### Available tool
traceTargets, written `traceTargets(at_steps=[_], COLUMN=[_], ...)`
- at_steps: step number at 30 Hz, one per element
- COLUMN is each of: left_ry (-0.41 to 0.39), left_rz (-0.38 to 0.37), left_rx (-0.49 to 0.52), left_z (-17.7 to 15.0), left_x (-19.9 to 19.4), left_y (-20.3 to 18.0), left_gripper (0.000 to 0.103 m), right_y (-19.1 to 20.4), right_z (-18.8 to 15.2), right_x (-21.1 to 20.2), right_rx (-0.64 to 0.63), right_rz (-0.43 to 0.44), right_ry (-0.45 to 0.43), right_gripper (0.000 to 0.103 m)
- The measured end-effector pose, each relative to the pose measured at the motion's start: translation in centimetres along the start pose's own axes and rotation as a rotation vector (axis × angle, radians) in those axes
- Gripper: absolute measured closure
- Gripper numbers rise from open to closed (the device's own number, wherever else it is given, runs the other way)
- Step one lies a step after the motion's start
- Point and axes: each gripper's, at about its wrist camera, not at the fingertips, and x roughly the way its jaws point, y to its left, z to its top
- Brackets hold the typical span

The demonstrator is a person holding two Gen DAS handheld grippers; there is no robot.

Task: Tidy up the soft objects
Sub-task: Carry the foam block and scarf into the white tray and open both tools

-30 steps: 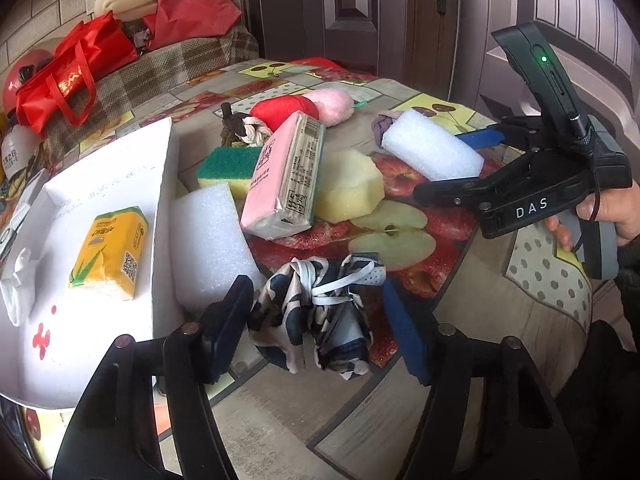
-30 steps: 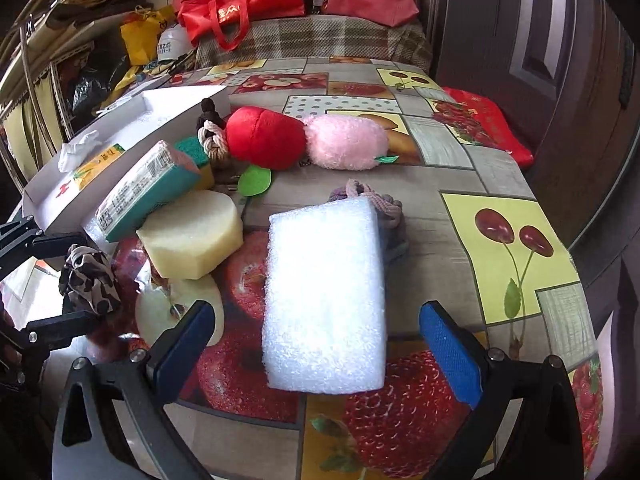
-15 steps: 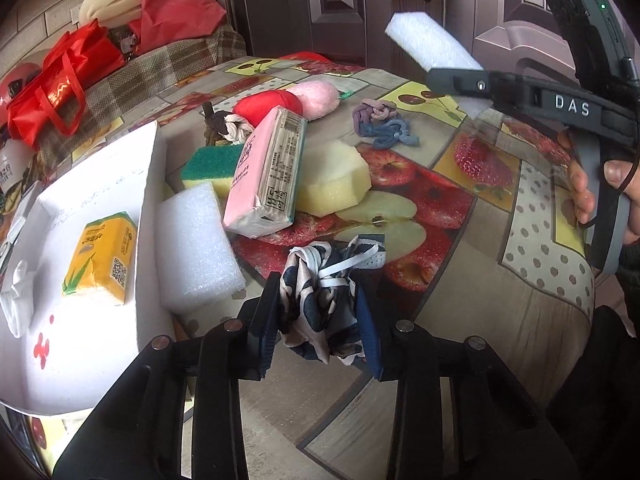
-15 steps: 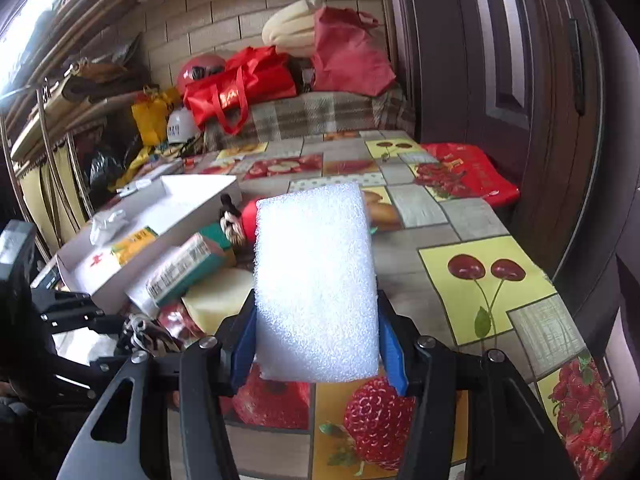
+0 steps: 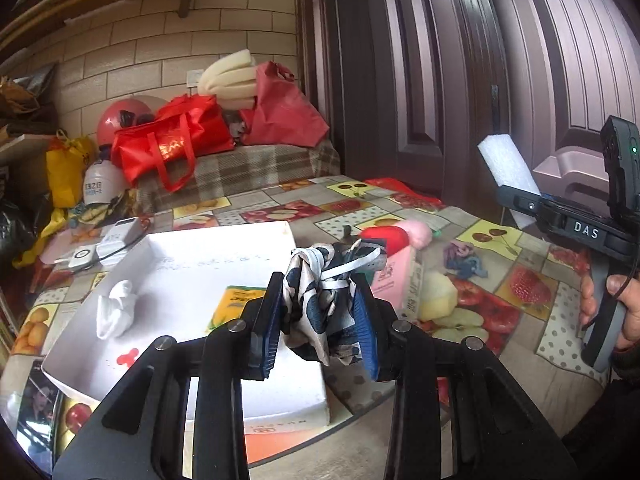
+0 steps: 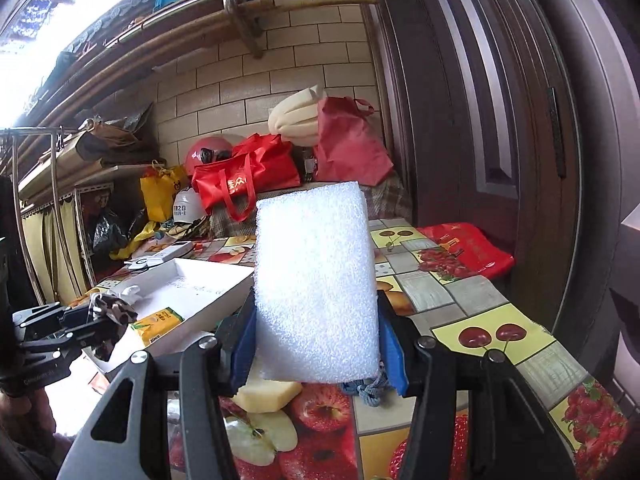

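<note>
Risk starts at the left, where the shallow white cardboard tray (image 5: 176, 376) sits on the fruit-patterned bench (image 5: 520, 344) with a crumpled white cloth (image 5: 116, 314) and a yellow juice carton (image 5: 234, 306) already inside. The left hand-held gripper (image 5: 320, 316) is clamped on the knotted navy-and-white patterned fabric bundle (image 5: 320, 300), lifted off the bench and hanging over the tray's near right part. The bundle is squeezed only through its middle, and loose folds and a white tie stick out above and below the blue pads (image 5: 366, 332). My judgement is that the cloth could slide out under its own weight, or a trailing fold could snag a pad on release and drag the bundle back out of the tray.

Further right, the pink wrapped tissue pack (image 5: 394, 280), the pale yellow sponge block (image 5: 438, 296) and the tangled grey-blue cord (image 5: 464, 258) lie close together on the bench; a low sweep of either tool could knock them about.

At the right, the right hand-held gripper (image 6: 318, 344) is closed on the white rectangular foam slab (image 6: 316, 280), held upright in the air. Only its lower end is pinched between the 2 pads, so the tall free part could lever and twist loose, and hard squeezing may crush the foam. The slab also blocks most of that camera's forward view, so placement near the tray could be misjudged, and the 2 tools may collide over it.
</note>
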Motion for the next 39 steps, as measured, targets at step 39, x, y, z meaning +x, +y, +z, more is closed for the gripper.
traceTargets(at_steps=[39], left_ry=[0.06], left_rz=[0.315], left_rx=[-0.207], left_z=[-0.5], left_x=[3.8], left_y=[10.8], left_gripper=[0.07], right_y=[11.9], right_z=[-1.4], right_x=[7.0], right_rx=[-0.226], right_rz=[0.199], right_ry=[0.17], right_gripper=[0.05])
